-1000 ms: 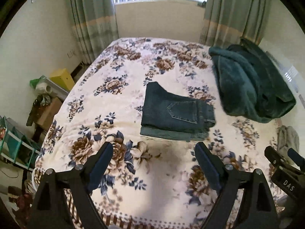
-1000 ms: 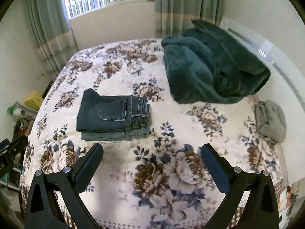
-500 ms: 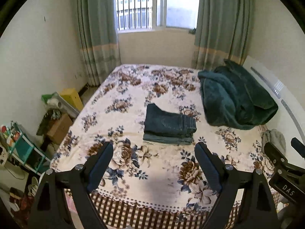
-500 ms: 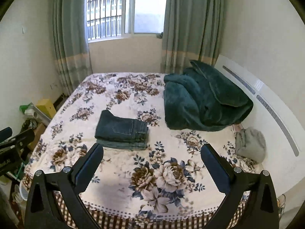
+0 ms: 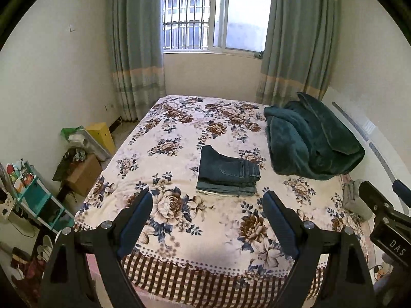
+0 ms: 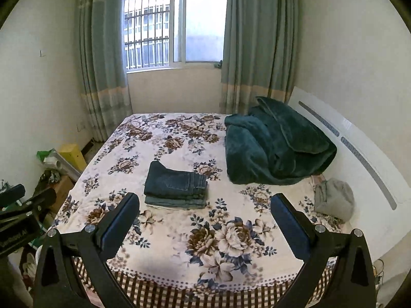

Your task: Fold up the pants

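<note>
Dark blue jeans (image 5: 227,175) lie folded in a neat stack near the middle of the floral bed (image 5: 179,118); they also show in the right wrist view (image 6: 177,186). My left gripper (image 5: 208,205) is open and empty, held back near the foot of the bed, well short of the jeans. My right gripper (image 6: 205,208) is open and empty too, also back at the foot of the bed. Part of the right gripper shows at the right edge of the left wrist view.
A dark green blanket (image 6: 274,146) is piled at the bed's right, by the white headboard (image 6: 359,148). A grey bundle (image 6: 334,200) lies near it. Boxes (image 5: 84,174) and a teal shelf (image 5: 33,200) crowd the floor at the left. A curtained window (image 6: 174,28) is behind.
Both grippers have pulled back and up from the bed. The folded jeans look smaller and farther, the window and walls have come into view. The jeans have not moved.
</note>
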Demonstrator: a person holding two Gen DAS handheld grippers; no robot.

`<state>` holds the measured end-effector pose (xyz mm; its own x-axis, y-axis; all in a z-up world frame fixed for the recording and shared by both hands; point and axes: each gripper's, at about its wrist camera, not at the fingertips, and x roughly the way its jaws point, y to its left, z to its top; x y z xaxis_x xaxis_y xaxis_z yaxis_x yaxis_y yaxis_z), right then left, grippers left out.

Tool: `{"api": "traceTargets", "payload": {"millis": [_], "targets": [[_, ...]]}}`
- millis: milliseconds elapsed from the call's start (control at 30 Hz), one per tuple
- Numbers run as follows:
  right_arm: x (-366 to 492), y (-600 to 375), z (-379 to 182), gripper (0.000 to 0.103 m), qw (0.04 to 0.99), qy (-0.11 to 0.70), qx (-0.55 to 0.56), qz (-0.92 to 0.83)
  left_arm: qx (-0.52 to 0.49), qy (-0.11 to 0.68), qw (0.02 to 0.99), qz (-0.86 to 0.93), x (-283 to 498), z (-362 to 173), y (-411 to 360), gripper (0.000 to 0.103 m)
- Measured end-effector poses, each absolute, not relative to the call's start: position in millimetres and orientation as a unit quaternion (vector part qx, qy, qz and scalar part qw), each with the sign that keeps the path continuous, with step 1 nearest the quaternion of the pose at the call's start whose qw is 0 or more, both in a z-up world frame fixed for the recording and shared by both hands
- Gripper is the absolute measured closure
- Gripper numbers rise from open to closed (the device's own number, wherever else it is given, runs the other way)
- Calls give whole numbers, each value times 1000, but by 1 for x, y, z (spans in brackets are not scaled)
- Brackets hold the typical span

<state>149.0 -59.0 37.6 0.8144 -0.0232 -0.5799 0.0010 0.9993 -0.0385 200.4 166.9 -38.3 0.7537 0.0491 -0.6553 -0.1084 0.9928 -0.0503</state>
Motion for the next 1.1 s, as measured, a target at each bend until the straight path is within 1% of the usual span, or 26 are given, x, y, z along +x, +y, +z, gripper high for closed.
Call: {"api": "traceTargets", "payload": {"millis": [633, 667, 700, 733, 767, 1100], "targets": [[130, -70, 45, 0, 947, 321, -5, 4, -27, 341, 938, 57, 171, -31, 164, 16], [130, -70, 44, 0, 947, 321, -5, 5, -27, 341, 938, 58, 170, -30, 164, 15], [130, -71, 44, 0, 947, 321, -6, 4, -26, 342, 938, 58, 171, -30, 164, 12], [131, -70, 43, 0, 947, 321, -6, 4, -27, 343, 937, 59, 169, -31, 163, 2], [129, -71, 44, 0, 947, 322, -5, 4, -26, 342, 937, 57, 170, -30, 164, 0], [128, -68, 43, 0, 948, 319, -7, 8, -22, 335, 940, 62, 168, -25, 166, 0]]}}
